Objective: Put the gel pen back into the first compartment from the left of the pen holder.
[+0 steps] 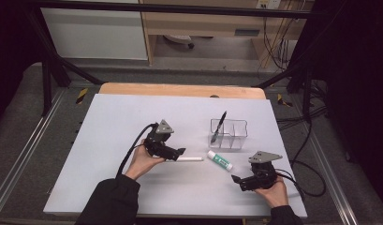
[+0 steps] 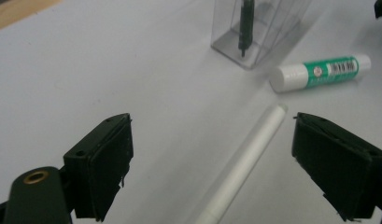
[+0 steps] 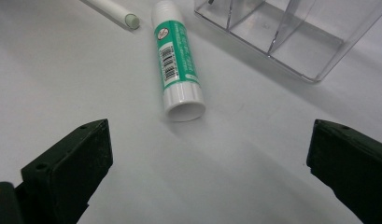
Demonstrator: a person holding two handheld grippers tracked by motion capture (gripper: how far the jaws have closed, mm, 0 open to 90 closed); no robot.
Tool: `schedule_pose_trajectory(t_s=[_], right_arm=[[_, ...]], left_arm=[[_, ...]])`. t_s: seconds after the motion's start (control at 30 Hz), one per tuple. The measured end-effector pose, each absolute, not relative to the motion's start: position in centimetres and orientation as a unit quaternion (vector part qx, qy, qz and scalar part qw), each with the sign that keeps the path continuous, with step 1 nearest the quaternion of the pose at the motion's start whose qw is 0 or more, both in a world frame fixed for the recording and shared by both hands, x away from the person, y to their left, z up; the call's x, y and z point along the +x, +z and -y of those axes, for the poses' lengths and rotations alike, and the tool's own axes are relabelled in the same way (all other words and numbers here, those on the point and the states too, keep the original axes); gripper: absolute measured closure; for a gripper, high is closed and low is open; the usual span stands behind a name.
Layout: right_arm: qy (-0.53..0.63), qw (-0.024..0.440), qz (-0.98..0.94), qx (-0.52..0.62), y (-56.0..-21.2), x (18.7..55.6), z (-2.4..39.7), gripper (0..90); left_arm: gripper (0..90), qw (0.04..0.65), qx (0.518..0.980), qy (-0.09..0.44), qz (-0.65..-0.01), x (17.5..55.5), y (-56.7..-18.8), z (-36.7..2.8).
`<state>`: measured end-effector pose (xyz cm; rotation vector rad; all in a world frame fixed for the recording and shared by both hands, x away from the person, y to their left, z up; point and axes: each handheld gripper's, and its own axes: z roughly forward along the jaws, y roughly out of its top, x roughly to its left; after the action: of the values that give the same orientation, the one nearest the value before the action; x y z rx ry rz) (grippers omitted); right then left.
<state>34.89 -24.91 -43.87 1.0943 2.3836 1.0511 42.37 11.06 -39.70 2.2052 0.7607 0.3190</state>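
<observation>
Left gripper view — left gripper (image 2: 212,154) spread wide, white marker (image 2: 247,161) between jaws, untouched — right gripper (image 3: 209,172) spread, empty.

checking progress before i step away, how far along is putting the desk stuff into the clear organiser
Done: one black pen stands in the clear plastic compartment organiser. In hand: nothing is gripped; the left gripper is open with the white cylindrical marker lying between its fingers. Left: that marker and the green-and-white glue stick, both flat on the table, the right gripper open before the stick.

Left gripper (image 1: 180,152) sits low, jaws spread wide, hand gripping from behind. Right gripper (image 1: 236,179) points left, jaws wide apart, forearm barely in.
</observation>
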Motion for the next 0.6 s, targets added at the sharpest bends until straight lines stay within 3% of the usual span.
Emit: schedule_pose_trajectory(t_s=[0.37, 0.6], right_arm=[[0.366, 0.157, -0.833, 0.384, -43.9, 34.9, 24.9, 1.0], [0.369, 0.157, -0.831, 0.386, -43.9, 35.0, 24.8, 1.0]], left_arm=[[12.7, 0.343, 0.892, 0.101, -0.277, 41.8, -41.6, -11.7], [26.9, 0.325, 0.908, 0.085, -0.248, 42.1, -41.8, -11.6]])
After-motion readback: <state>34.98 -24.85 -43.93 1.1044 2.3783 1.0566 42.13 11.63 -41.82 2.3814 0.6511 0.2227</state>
